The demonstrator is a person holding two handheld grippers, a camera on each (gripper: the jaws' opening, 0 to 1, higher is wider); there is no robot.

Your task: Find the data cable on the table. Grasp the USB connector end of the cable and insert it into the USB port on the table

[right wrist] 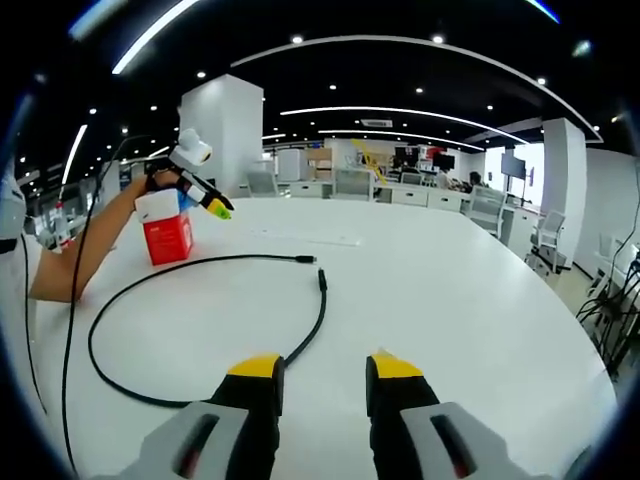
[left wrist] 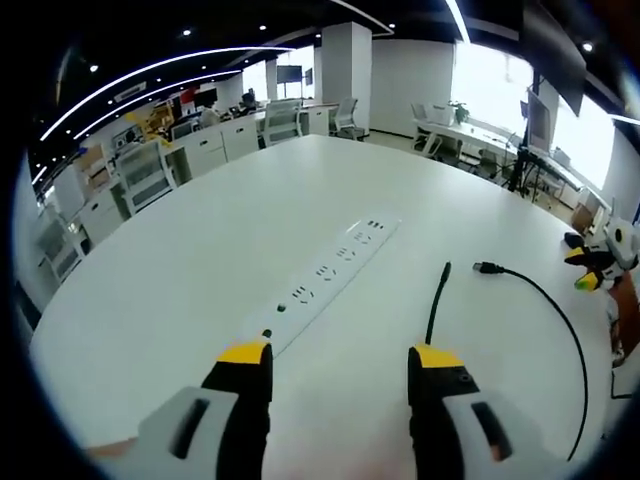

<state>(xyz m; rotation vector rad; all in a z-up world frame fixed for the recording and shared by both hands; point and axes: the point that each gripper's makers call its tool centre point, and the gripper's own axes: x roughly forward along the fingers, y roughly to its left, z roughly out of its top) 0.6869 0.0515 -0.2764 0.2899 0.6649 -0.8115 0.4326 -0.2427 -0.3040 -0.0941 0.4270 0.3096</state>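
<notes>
A black data cable [right wrist: 120, 300] lies in a loose loop on the white table [right wrist: 450, 290]. Its two ends rest close together, one [right wrist: 305, 260] pointing right and the other [right wrist: 322, 275] just beyond my right jaws. In the left gripper view the broader plug end [left wrist: 487, 268] lies right of the thin end [left wrist: 446, 268]. A long white power strip [left wrist: 335, 268] with sockets runs diagonally ahead of my left gripper [left wrist: 340, 360], which is open and holds nothing. My right gripper [right wrist: 325, 368] is open too, close above the cable's near arc.
A red box [right wrist: 168, 238] with a white top stands at the table's left side, under a person's arm [right wrist: 90, 250] holding the other gripper [right wrist: 195, 175]. Office desks and chairs [left wrist: 280, 120] stand beyond the table's far edge.
</notes>
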